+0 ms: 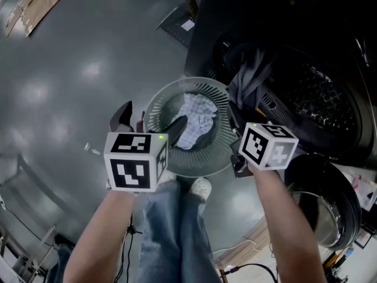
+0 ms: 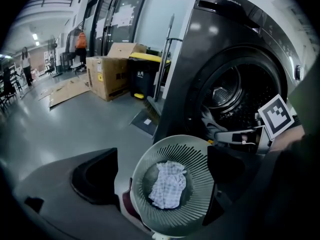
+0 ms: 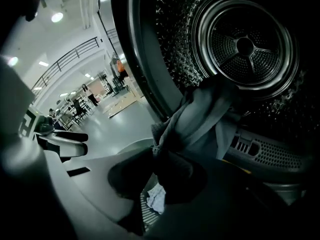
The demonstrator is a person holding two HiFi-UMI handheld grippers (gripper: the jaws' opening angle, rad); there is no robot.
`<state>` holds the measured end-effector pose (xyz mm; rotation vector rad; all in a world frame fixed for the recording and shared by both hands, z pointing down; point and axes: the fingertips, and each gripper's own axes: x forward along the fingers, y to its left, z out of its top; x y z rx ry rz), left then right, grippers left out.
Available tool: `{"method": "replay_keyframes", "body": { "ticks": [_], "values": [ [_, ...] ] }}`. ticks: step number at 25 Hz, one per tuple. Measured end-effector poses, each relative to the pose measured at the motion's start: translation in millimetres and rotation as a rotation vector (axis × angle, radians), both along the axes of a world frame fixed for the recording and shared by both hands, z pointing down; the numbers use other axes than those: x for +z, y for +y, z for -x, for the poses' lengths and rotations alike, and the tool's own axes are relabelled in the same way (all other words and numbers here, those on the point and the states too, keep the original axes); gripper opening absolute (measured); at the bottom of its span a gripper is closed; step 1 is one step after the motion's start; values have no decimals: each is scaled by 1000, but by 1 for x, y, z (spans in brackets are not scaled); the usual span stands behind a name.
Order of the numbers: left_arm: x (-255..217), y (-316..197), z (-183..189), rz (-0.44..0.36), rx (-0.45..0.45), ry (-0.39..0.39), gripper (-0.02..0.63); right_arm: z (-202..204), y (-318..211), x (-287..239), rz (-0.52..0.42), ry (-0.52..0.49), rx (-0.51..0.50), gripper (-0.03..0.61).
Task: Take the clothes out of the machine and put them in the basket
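Right hand-held gripper (image 3: 162, 171) is clamped narrowly on a fold of a grey garment (image 3: 200, 119), which stretches from the jaws back up into the mouth of the drum (image 3: 245, 44). The far end of the garment lies inside the machine (image 2: 220, 44). The left hand-held gripper (image 2: 162, 174) hangs above the basket (image 1: 154, 102) with its jaws wide apart and nothing between them.

The round slatted basket stands on the floor (image 1: 70, 69) just beside the machine's front. A pale checked cloth (image 1: 194, 119) already lies at its bottom.

The main risk appears to be the trailing end. It could catch on the rim of the opening (image 3: 150, 84) as it is drawn out, and a hard tug might pull the fold from the jaws. A loose tail could also slide down outside the basket's rim onto the floor, since the garment looks long compared with the short gap between machine and basket.

Space is tight on the person's right, where the machine's body and what seems to be its open door (image 1: 330, 211), dim in the head view, hem in that arm. The person's shoes (image 1: 200, 187) stand right by the basket's near rim. To the left and ahead the grey floor is bare, leaving that side free for a swing.
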<state>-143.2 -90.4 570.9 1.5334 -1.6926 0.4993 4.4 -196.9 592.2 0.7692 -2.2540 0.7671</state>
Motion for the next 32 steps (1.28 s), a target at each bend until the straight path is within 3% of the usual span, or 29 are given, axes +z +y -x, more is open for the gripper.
{"method": "replay_keyframes", "body": {
  "ticks": [4,13,27,32],
  "values": [
    [3,13,4,11,-10,0,563,8,33,5,76,-31,5,44],
    [6,35,20,19,-52,3,563,27,106,20,206,-1,-87,44],
    [3,38,10,-2,-45,15,563,44,202,31,391,-22,-206,44],
    [4,38,7,7,-24,9,563,38,187,35,357,-14,-171,51]
  ]
}}
